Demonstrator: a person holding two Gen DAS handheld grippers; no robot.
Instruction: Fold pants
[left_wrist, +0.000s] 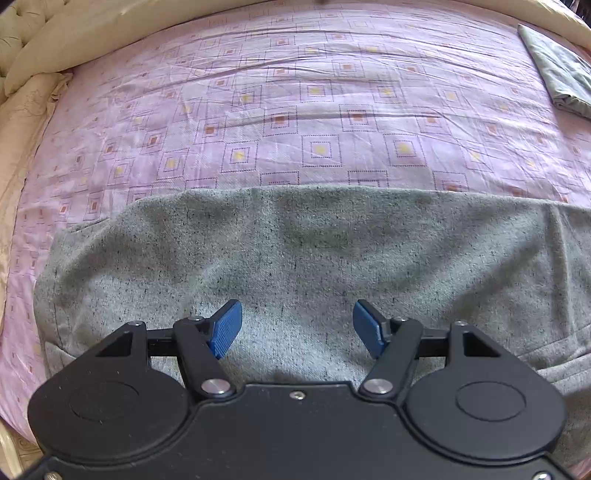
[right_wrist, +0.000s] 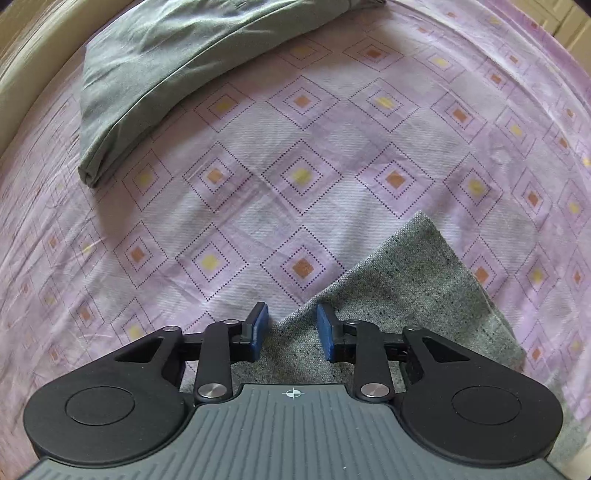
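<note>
Speckled grey pants (left_wrist: 314, 258) spread flat on the pink patterned bedsheet (left_wrist: 295, 110), filling the space under and ahead of the left gripper (left_wrist: 297, 328). Blue pads (left_wrist: 225, 330) of that claw wide apart, nothing between them, hovering just above or perhaps resting on the cloth; contact hard to judge from this angle. Straight far edge of the pants lying well ahead of the fingertips, a folded olive-grey garment (left_wrist: 557, 70) far off to the forward right near the cream bed border (left_wrist: 92, 40).

Right gripper (right_wrist: 291, 330) also parted, jaws less wide, straddling the near left edge of a pointed corner of the same grey pants (right_wrist: 406, 288). Corner tip ahead and to the right of the claw, cloth running back under the right finger. Nothing pinched yet. Folded olive-grey garment (right_wrist: 177, 70) lying well ahead and to the left, apart from the pants, bare bedsheet (right_wrist: 258, 177) between.

Step in hand, by the look of it: the reach before a fold, both claws positioned over the fabric and neither one gripping. How many folds are already made, not clear from these views.

Next move likely calls for lowering each claw onto an edge, closing on the full thickness of cloth, then lifting both ends together and carrying them across evenly. Care needed not to catch the bedsheet beneath.
</note>
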